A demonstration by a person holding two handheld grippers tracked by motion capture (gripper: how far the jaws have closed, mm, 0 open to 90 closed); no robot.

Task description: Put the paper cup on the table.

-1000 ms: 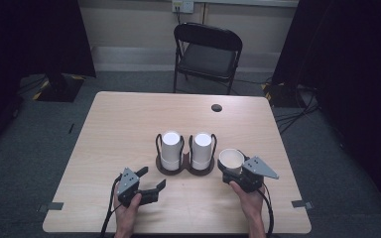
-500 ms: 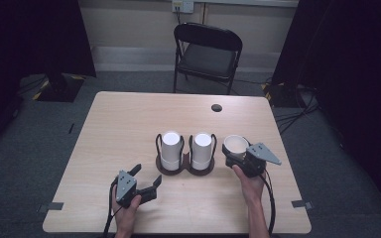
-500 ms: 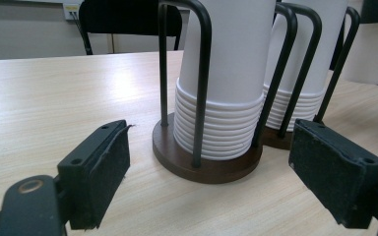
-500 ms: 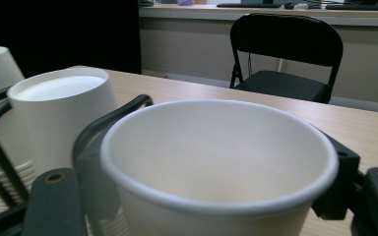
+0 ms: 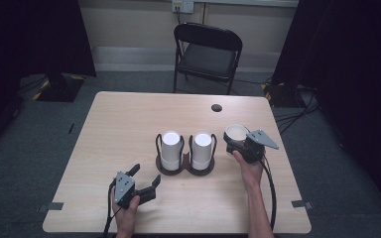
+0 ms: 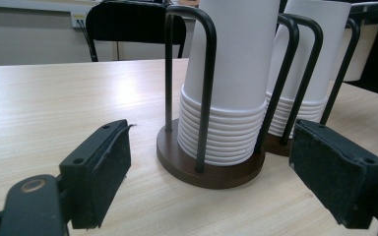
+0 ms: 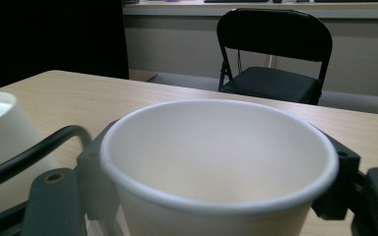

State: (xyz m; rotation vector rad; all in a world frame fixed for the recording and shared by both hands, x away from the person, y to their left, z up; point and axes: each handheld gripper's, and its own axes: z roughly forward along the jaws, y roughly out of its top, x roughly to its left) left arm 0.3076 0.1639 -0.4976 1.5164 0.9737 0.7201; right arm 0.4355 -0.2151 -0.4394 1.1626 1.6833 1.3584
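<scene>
Here the right gripper (image 5: 234, 140) is clamped on an upright white paper cup (image 7: 216, 162), held right of the two cup stacks (image 5: 186, 148) in their dark wire holder (image 6: 209, 167). The left gripper (image 5: 146, 179) rests near the table's (image 5: 124, 124) near-left edge, its jaws wide apart around nothing.

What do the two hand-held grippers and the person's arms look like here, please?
Both are black. The left hand-held gripper has two blocky jaws with flat dark foam pads and a small grey plate on top. The right hand-held gripper carries a grey three-cornered plate. A black cable trails from each. The forearms are bare, no sleeves.
</scene>
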